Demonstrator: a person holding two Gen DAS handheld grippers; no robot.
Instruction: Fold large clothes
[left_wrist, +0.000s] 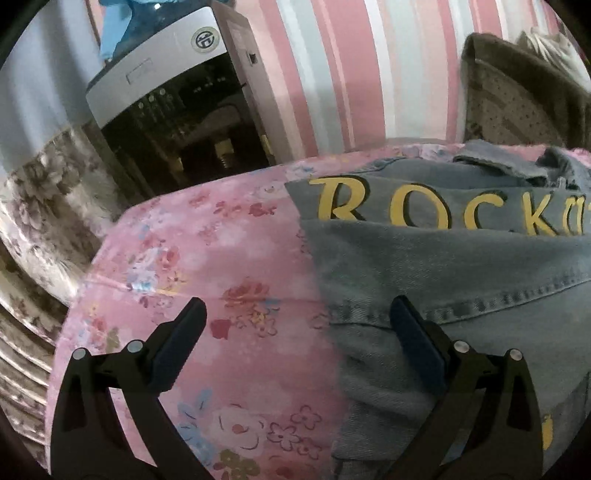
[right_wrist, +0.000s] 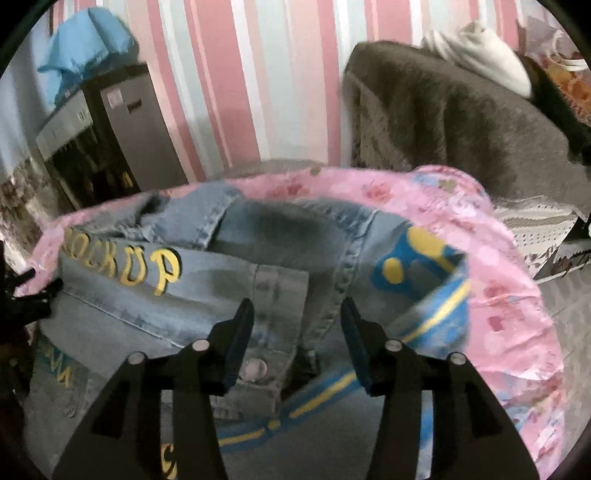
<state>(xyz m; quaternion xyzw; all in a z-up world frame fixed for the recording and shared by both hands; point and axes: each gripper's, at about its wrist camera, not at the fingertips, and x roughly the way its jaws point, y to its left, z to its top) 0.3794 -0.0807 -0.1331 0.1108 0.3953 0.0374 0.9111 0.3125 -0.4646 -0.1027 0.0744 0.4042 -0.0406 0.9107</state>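
- While I look through both wrist cameras, I see the pink floral sheet (left_wrist: 207, 258) as the largest thing; it covers the raised surface, and it seems loose and slippery, so I fear it slides or bunches when I drag cloth over it.
- On this sheet lies the denim jacket (left_wrist: 424, 266), partly folded, with a flap covering the lower part of the yellow lettering (left_wrist: 436, 210). In the left view its left edge runs between the fingers. Denim is heavy and stiff, so I judge a fold may spring open if I let go too early.
- The sleeve cuff with a snap button (right_wrist: 256, 365) lies on the jacket, just in front of the right gripper (right_wrist: 297, 314). If I pinch on the button, the pads may slip off.
- The right gripper's jaws are spread and grasp nothing. The right view is blurred, so I cannot tell how many layers lie between them; taking too many layers would spoil the fold.
- The left gripper (left_wrist: 297, 314) is also released and empty, with one finger (left_wrist: 181, 343) over the sheet and the other over the denim. Closing here could catch the sheet together with the jacket edge and pull the sheet up.
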